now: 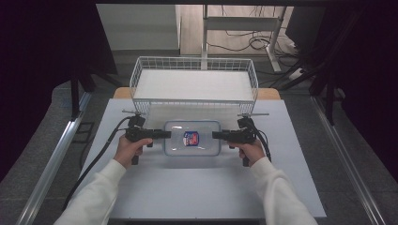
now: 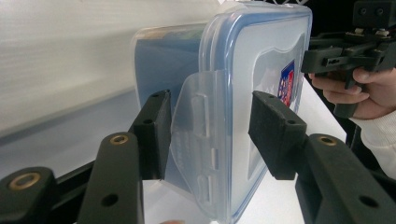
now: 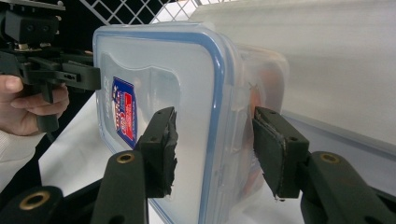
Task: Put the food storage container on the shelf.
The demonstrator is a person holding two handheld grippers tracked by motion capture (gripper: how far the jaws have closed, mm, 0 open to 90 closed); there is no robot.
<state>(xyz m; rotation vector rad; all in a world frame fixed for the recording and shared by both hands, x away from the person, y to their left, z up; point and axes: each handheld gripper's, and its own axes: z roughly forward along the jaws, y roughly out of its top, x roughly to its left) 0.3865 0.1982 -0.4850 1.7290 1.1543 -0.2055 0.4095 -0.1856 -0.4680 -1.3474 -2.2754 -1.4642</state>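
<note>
A clear plastic container [image 1: 193,148] with a blue-rimmed lid and a red and blue label sits mid-table. My left gripper [image 1: 166,134] is at its left end and my right gripper [image 1: 216,135] at its right end. In the left gripper view the container [image 2: 261,60] has its side latch flap between the open jaws of my left gripper [image 2: 212,108], one pad by the body and one over the lid. The right gripper view shows my right gripper [image 3: 215,122] straddling the opposite latch of the container [image 3: 163,60], also open.
A white wire basket [image 1: 194,61] with a white liner stands just behind the container at the table's far edge. Cables trail from both grippers toward the person. Bare table lies in front between the white-sleeved forearms.
</note>
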